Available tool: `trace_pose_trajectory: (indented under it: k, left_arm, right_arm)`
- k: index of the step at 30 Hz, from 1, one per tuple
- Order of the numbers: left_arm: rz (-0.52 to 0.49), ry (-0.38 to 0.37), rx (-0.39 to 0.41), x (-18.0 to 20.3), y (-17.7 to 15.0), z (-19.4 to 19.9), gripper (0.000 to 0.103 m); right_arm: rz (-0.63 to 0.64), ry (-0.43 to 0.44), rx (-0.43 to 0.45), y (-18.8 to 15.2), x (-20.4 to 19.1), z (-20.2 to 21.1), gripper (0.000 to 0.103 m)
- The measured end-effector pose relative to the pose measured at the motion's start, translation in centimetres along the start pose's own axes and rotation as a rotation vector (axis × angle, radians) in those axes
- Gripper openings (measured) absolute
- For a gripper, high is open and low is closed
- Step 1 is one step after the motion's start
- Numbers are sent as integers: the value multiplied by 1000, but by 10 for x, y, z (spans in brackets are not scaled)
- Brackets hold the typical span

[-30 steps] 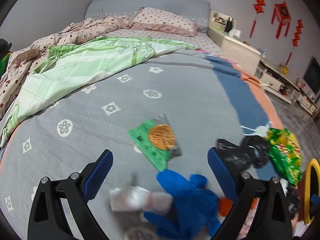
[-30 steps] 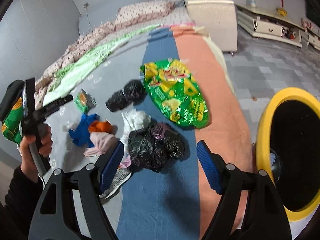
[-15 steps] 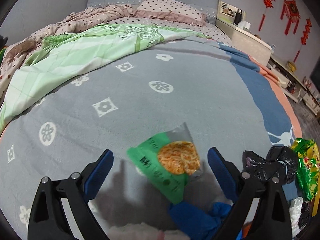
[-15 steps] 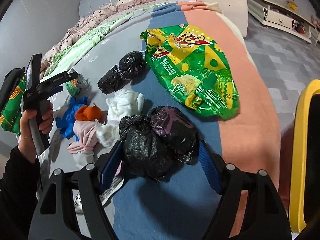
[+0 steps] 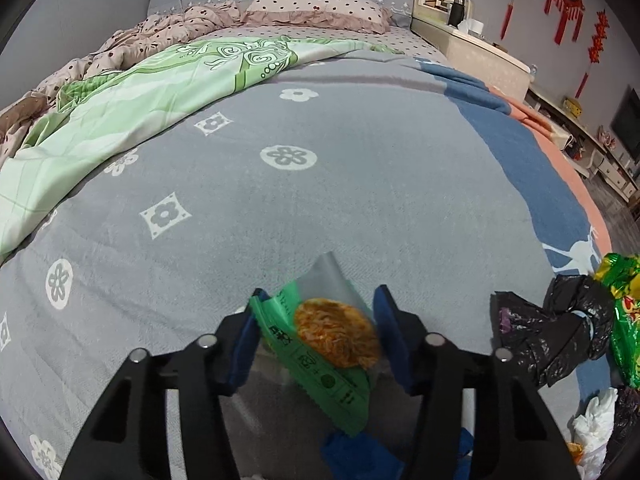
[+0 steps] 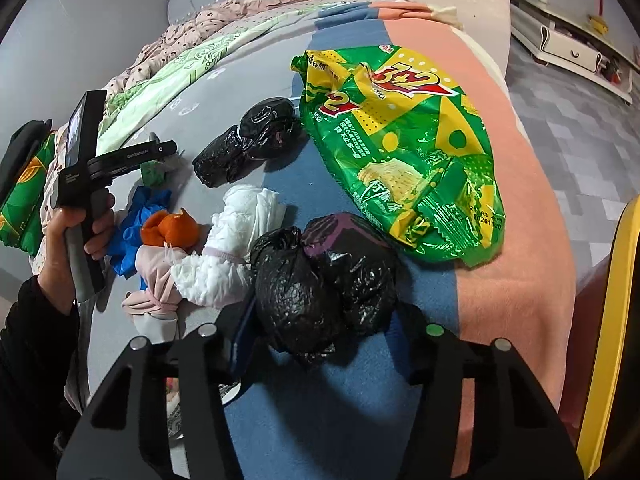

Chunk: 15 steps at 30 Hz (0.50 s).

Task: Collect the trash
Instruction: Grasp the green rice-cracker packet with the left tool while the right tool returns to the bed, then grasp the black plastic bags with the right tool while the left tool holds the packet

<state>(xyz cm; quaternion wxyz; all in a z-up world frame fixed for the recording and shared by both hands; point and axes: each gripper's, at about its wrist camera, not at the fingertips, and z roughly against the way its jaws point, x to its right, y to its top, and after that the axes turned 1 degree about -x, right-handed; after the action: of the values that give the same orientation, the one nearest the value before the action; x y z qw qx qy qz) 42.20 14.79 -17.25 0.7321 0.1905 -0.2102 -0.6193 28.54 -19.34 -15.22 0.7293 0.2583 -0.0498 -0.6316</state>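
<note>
1. Trash lies scattered on a bed point(image 5: 360, 184) covered with a grey flowered blanket that turns blue and then salmon toward one side.
2. The left claw point(image 5: 318, 330) has just been closing, and its blue pads now sit against both sides of a green snack wrapper point(image 5: 320, 356), which shows an orange noodle cake through a clear window and buckles between them.
3. From the right wrist view, the left claw point(image 6: 160, 148) appears at the far left in a person's hand point(image 6: 80, 236) with a dark sleeve, its tips over the same wrapper.
4. The right claw point(image 6: 324, 320) has also just been closing, and it now pinches a knotted black plastic bag point(image 6: 320, 280) from both sides on the blue stripe.
5. Just beyond that bag lies a large green and yellow chip bag point(image 6: 404, 148), flat across the blue and salmon stripes.
6. A second black bag point(image 6: 248, 140) lies further up the bed, beside the chip bag's upper edge.
7. White crumpled tissue point(image 6: 236, 248), an orange peel point(image 6: 172, 230), a blue glove point(image 6: 140, 208) and a pink bundle point(image 6: 154, 280) are piled together left of the gripped black bag.
8. A yellow-rimmed bin point(image 6: 616, 320) stands off the bed's edge at the right.
</note>
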Motion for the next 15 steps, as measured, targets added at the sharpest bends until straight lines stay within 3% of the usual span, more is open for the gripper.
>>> trace_pose_trajectory:
  k: [10,13,15]
  left_arm:
    - [31,-9,4,-11,0,18,29]
    - [52,-27,2,-17,-1,29,15]
    - [65,-32,11,-20,-3,38,14]
  right_arm:
    - [-5,1,28,-4,-2,16,46]
    - [-11,5,47,-7,-3,27,46]
    - [-15,12,59,-9,-4,35,46]
